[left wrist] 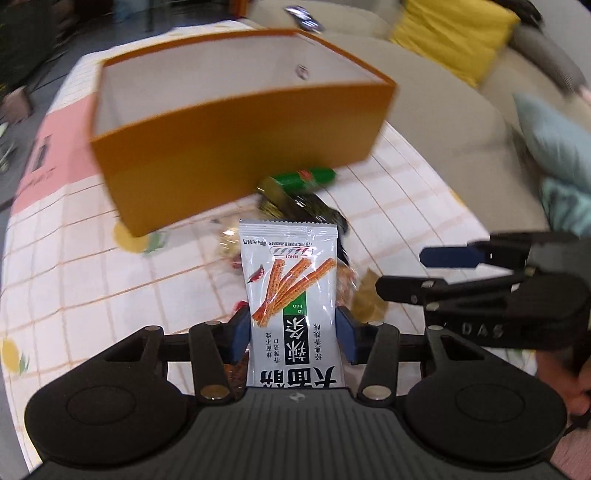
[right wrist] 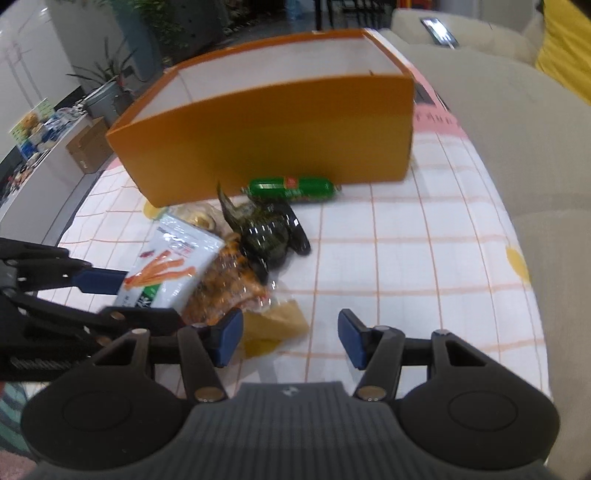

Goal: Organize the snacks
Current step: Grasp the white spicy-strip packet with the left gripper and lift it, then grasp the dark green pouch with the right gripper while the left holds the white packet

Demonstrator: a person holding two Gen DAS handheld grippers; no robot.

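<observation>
My left gripper (left wrist: 291, 334) is shut on a white spicy-strip snack packet (left wrist: 290, 280) and holds it above the pile; the packet also shows in the right wrist view (right wrist: 173, 266). An open orange box (left wrist: 229, 147) stands beyond, white inside; it also shows in the right wrist view (right wrist: 273, 136). A green sausage (right wrist: 291, 189) lies against the box front. A dark green packet (right wrist: 269, 236), a clear orange snack bag (right wrist: 225, 288) and a yellow packet (right wrist: 277, 325) lie in the pile. My right gripper (right wrist: 290, 338) is open and empty over the yellow packet's right edge.
The checked tablecloth (right wrist: 424, 258) covers the table. A beige sofa (right wrist: 535, 147) with a yellow cushion (left wrist: 450, 33) and teal cushion (left wrist: 554, 147) borders the far side. Plants and cardboard boxes (right wrist: 88, 147) stand off the table at the left.
</observation>
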